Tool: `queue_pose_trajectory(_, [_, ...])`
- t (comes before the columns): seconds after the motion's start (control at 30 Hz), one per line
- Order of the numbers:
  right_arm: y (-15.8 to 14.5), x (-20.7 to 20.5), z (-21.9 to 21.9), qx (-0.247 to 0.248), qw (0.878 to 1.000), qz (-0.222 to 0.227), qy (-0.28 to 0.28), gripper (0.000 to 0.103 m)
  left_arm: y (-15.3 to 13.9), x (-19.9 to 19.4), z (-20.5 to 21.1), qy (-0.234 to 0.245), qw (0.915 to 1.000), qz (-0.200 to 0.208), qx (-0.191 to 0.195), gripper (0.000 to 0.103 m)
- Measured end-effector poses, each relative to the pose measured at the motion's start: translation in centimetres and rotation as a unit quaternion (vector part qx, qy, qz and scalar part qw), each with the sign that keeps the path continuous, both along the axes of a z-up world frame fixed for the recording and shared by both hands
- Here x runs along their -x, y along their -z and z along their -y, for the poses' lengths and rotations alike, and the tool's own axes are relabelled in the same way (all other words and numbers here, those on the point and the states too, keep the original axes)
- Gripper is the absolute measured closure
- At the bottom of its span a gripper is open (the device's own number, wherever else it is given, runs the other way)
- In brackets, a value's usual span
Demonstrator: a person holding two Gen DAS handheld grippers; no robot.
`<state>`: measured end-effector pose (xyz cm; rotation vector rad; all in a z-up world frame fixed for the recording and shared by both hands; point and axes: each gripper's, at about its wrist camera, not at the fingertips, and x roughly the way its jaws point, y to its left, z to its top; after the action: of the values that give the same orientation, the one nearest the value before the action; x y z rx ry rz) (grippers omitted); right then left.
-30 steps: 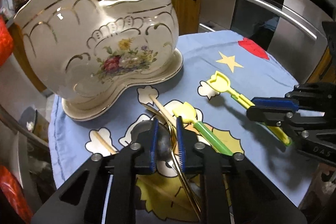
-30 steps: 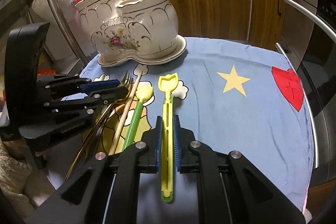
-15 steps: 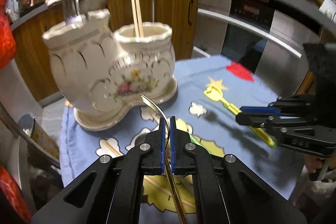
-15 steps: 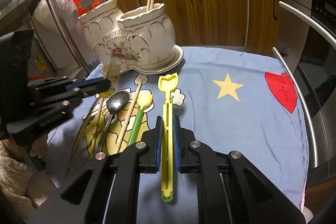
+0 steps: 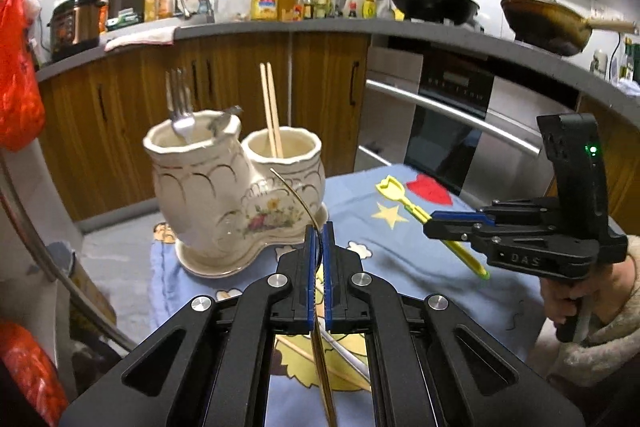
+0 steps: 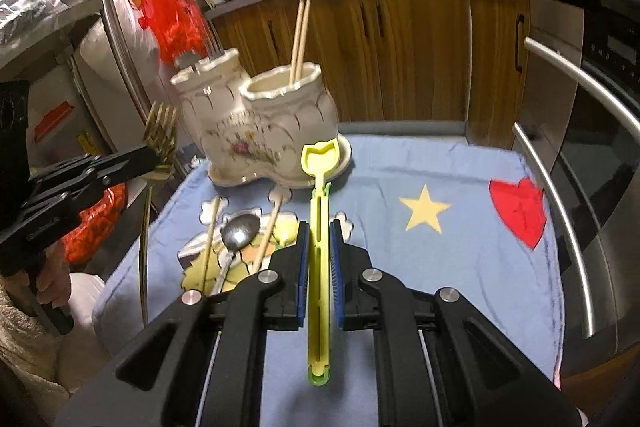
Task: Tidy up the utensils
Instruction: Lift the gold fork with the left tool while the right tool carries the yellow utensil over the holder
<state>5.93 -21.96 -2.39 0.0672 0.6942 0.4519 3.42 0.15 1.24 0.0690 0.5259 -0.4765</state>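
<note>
Above the blue cloth (image 6: 460,267): both grippers were lifted clear of the table, each tilted somewhat downward toward the holder.
Left gripper (image 5: 317,241): jaws clamped on the thin handle of a gold fork (image 6: 161,135); in the right wrist view its tines stood up past the fingertips, just beside the ceramic holder (image 5: 236,195).
Right gripper (image 6: 319,239): pads pressed on the shaft of the yellow spatula (image 6: 319,187), whose head pointed toward the holder's saucer.
Right hand (image 5: 576,297): wrapped around the gripper's handle, in a fuzzy sleeve.
Change from a second ago: the left gripper had been low over the pile with its jaws apart; now it was shut and raised with the fork. The yellow spatula, then flat on the cloth, was off it.
Holder, taller pot: one silver fork (image 5: 179,107), tines up, and another metal handle at the rim.
Holder, shorter pot: a pair of chopsticks (image 5: 271,115), upright.
On the cloth: a silver spoon (image 6: 240,231) between two loose chopsticks (image 6: 269,227).
</note>
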Motion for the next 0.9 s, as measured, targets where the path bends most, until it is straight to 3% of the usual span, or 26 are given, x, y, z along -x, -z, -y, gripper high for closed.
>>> queue_pose_trajectory(0.47, [-3.3, -2.1, -1.7, -0.047, 0.997, 0.067, -0.010, 0.093, -4.5, 2.3, -3.3, -0.031, 0.9980, 0.044, 0.035, 0.100])
queue_pose_trajectory(0.63, [-5.2, -3.9, -2.6, -0.072, 0.991, 0.115, -0.007, 0.093, -8.3, 1.8, -4.5, -0.050, 0.9945, 0.081, 0.044, 0.100])
queue_pose_trajectory(0.9, [-7.9, -8.2, -3.0, -0.151, 0.978, 0.143, -0.010, 0.093, -15.2, -1.8, -5.0, -0.073, 0.9869, 0.137, 0.044, 0.100])
